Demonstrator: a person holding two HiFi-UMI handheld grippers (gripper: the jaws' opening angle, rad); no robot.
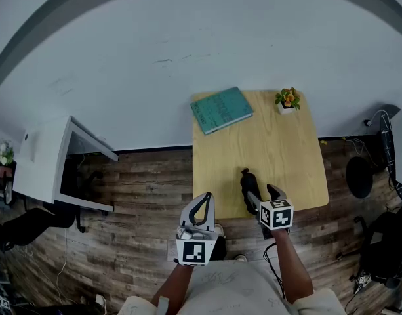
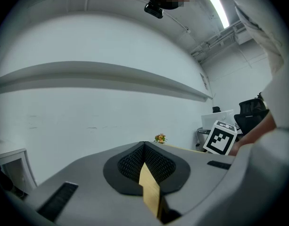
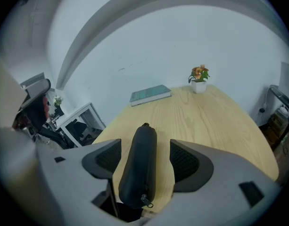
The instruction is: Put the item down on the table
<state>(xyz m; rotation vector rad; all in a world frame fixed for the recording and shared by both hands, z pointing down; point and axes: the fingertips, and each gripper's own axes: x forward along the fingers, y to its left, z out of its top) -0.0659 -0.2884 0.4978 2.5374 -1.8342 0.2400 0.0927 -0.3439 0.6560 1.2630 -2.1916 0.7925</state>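
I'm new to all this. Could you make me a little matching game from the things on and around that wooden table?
Things:
1. black pouch
2. teal book
3. potted flowers
4. left hand-held gripper

Places or states:
A. far right corner of the table
B. jaws together
C. between the open jaws of the right hand-held gripper
D. far left corner of the table

Pairs: 1-C, 2-D, 3-A, 4-B

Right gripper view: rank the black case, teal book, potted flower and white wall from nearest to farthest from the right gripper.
1. Black case, between the right gripper's open jaws, on the table's near end.
2 and 3. Teal book, far left, and potted flower, far right: too close to call.
4. White wall, behind the table.
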